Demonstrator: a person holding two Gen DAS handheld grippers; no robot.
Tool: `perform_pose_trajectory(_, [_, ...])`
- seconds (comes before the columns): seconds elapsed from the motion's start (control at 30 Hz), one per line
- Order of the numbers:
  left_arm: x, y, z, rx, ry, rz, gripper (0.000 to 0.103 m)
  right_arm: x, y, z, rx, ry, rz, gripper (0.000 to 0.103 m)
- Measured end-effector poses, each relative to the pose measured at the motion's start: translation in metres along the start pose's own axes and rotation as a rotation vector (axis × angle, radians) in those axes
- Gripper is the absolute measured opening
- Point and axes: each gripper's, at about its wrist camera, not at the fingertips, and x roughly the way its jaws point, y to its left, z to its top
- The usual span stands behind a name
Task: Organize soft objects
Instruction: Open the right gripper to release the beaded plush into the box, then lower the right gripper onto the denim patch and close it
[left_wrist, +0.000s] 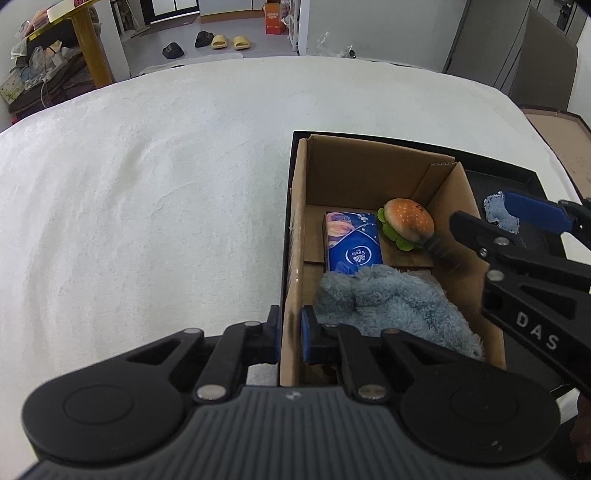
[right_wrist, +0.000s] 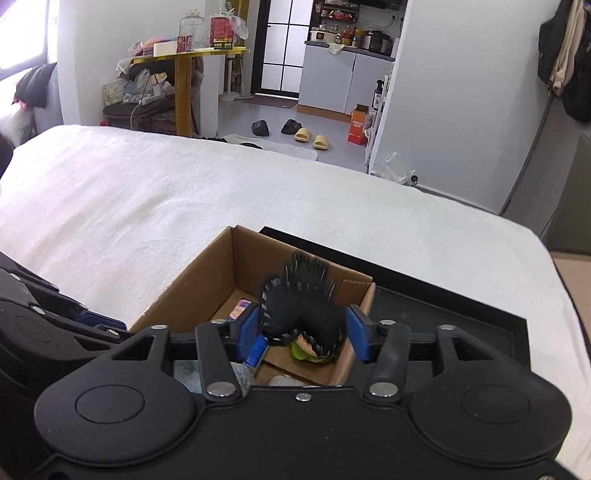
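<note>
A cardboard box sits inside a shallow black tray on a bed covered with a white blanket. The left gripper straddles the box's near-left wall, its 2 blue pads pressed against the cardboard from either side, steadying it. The right gripper hovers over the box's right side, jaws partly spread, with a black fuzzy soft item between the pads; whether they pinch it or have let go cannot be told. Directly below lie a plush burger, a blue tissue pack and a fluffy grey-blue cloth. Beyond the bed, slippers rest on a grey floor near a kitchen doorway.
</note>
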Motion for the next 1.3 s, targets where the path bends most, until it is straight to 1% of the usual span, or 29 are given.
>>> perform_pose_trajectory(0.13, [-0.005, -0.001, -0.001, -0.004, -0.017, 0.002, 0.010, -0.008, -0.010, -0.004, 0.014, 0.000, -0.005, 0.053])
perform_pose_trajectory(0.2, [-0.014, -0.002, -0.004, 0.000, -0.060, 0.020, 0.011, -0.012, -0.015, -0.006, 0.014, -0.003, -0.018, 0.054])
perform_pose_trajectory(0.27, [-0.023, -0.004, -0.007, 0.008, -0.105, 0.054, 0.011, -0.016, -0.021, -0.009, 0.021, -0.007, -0.030, 0.055])
perform_pose_trajectory(0.33, [-0.028, -0.007, -0.008, 0.015, -0.132, 0.076, 0.011, -0.020, -0.029, -0.014, 0.033, -0.006, -0.042, 0.059])
perform_pose_trajectory(0.4, [-0.030, -0.009, -0.008, 0.022, -0.138, 0.086, 0.011, -0.022, -0.036, -0.018, 0.039, -0.002, -0.056, 0.060])
perform_pose_trajectory(0.43, [-0.031, -0.010, -0.007, 0.025, -0.140, 0.091, 0.014, -0.022, -0.038, -0.019, 0.041, -0.001, -0.060, 0.060])
perform_pose_trajectory(0.5, [-0.033, -0.011, -0.007, 0.031, -0.146, 0.101, 0.014, -0.026, -0.043, -0.022, 0.045, -0.002, -0.062, 0.061])
perform_pose_trajectory(0.6, [-0.035, -0.014, -0.008, 0.039, -0.162, 0.114, 0.014, -0.030, -0.049, -0.026, 0.053, -0.010, -0.069, 0.065])
perform_pose_trajectory(0.67, [-0.038, -0.015, -0.009, 0.042, -0.175, 0.124, 0.018, -0.031, -0.054, -0.029, 0.059, -0.013, -0.073, 0.066])
perform_pose_trajectory(0.73, [-0.039, -0.016, -0.009, 0.043, -0.185, 0.135, 0.029, -0.031, -0.059, -0.031, 0.065, -0.013, -0.075, 0.067])
perform_pose_trajectory(0.77, [-0.039, -0.017, -0.009, 0.044, -0.191, 0.137, 0.032, -0.031, -0.061, -0.032, 0.067, -0.013, -0.077, 0.067])
perform_pose_trajectory(0.83, [-0.041, -0.019, -0.009, 0.052, -0.199, 0.143, 0.044, -0.030, -0.066, -0.035, 0.075, -0.010, -0.079, 0.067])
perform_pose_trajectory(0.87, [-0.041, -0.021, -0.009, 0.059, -0.201, 0.150, 0.047, -0.029, -0.069, -0.036, 0.079, -0.010, -0.080, 0.068])
perform_pose_trajectory(0.93, [-0.040, -0.026, -0.008, 0.081, -0.201, 0.169, 0.056, -0.030, -0.075, -0.039, 0.084, -0.013, -0.080, 0.070])
perform_pose_trajectory(0.97, [-0.039, -0.029, -0.008, 0.091, -0.202, 0.179, 0.058, -0.030, -0.079, -0.040, 0.086, -0.015, -0.080, 0.070])
perform_pose_trajectory(1.03, [-0.039, -0.034, -0.008, 0.113, -0.203, 0.211, 0.065, -0.028, -0.086, -0.043, 0.100, -0.016, -0.075, 0.070])
perform_pose_trajectory(1.13, [-0.038, -0.042, -0.008, 0.133, -0.207, 0.266, 0.070, -0.024, -0.098, -0.047, 0.129, -0.013, -0.061, 0.070])
perform_pose_trajectory(1.27, [-0.034, -0.053, -0.007, 0.172, -0.200, 0.325, 0.072, -0.017, -0.113, -0.055, 0.149, -0.016, -0.055, 0.071])
perform_pose_trajectory(1.3, [-0.033, -0.056, -0.007, 0.182, -0.197, 0.338, 0.072, -0.014, -0.116, -0.058, 0.156, -0.016, -0.056, 0.073])
